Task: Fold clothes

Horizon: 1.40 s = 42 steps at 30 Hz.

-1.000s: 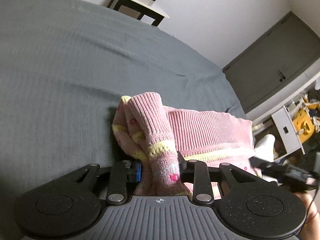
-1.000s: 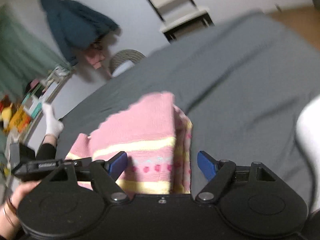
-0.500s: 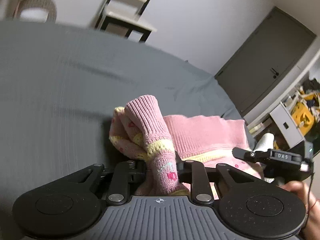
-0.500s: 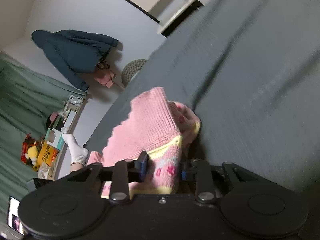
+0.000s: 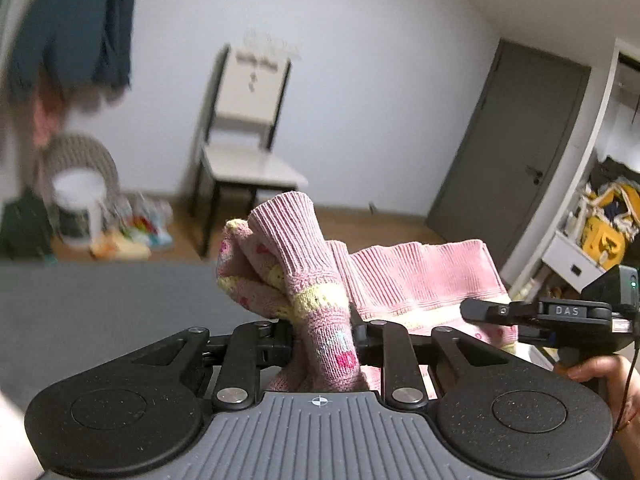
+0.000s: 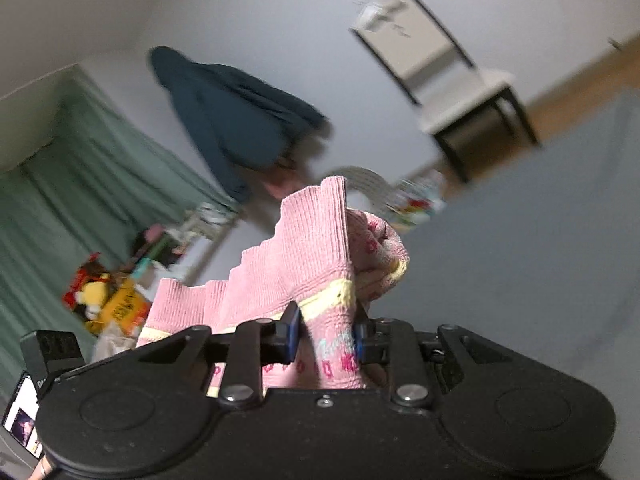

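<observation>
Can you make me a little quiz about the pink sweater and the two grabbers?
1. True or false: the left gripper is open.
2. What does the right gripper pinch: A the pink sweater, B the chair, C the dark jacket?
3. Fill in: below the sweater lies the grey ____.

Key: 1 false, it is shut on the sweater. 2 A. 3 bed cover.
</observation>
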Available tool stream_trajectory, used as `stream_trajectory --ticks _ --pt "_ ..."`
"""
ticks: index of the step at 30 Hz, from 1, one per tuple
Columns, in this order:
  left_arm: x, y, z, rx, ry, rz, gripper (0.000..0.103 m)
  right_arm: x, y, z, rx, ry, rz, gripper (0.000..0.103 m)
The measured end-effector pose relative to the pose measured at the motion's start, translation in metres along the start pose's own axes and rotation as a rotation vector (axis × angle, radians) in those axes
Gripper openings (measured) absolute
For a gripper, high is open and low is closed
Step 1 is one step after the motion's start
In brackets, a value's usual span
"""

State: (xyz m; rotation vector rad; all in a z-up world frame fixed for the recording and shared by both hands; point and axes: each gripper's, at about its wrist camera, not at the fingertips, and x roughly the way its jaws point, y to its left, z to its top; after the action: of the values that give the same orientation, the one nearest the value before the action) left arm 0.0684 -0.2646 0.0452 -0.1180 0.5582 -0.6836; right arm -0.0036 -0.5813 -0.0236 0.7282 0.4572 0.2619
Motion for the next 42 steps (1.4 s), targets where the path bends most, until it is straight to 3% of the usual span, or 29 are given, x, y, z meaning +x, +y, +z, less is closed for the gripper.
stream_trajectory --ticks 4,9,16,22,30,33,35,36,39,42 --pt "-0.055 0.063 0.044 0.020 -0.066 0.067 0.023 0.051 0.079 0.003 -0.068 0.011 0.064 0.025" --pt "-0.090 0.157 0.052 -0.032 -0.097 0.169 0.023 0.149 0.143 -0.018 -0.086 0.092 0.085 0.025" --pt "-0.060 0.307 0.005 -0.192 -0.019 0.307 0.023 0.288 0.156 -0.079 -0.057 0.263 0.067 0.025" --pt "-0.011 0.383 -0.027 -0.215 0.084 0.399 0.023 0.382 0.134 -0.133 0.025 0.372 0.050 0.025" --pt "0.023 0.447 -0.074 -0.243 0.152 0.453 0.024 0.431 0.110 -0.167 0.058 0.384 0.029 0.025" --pt "0.027 0.462 -0.090 -0.271 0.144 0.447 0.041 0.436 0.099 -0.171 0.056 0.390 0.038 0.032" --pt "0.026 0.467 -0.096 -0.254 0.129 0.485 0.071 0.435 0.094 -0.173 0.053 0.389 0.050 0.040" --pt "0.026 0.469 -0.099 -0.247 0.121 0.505 0.076 0.433 0.091 -0.173 0.065 0.386 0.060 0.042" --pt "0.011 0.475 -0.096 -0.249 0.089 0.548 0.078 0.420 0.087 -0.170 0.084 0.371 0.078 0.045" --pt "-0.014 0.470 -0.089 -0.238 0.045 0.626 0.078 0.399 0.093 -0.159 0.024 0.346 0.059 0.047"
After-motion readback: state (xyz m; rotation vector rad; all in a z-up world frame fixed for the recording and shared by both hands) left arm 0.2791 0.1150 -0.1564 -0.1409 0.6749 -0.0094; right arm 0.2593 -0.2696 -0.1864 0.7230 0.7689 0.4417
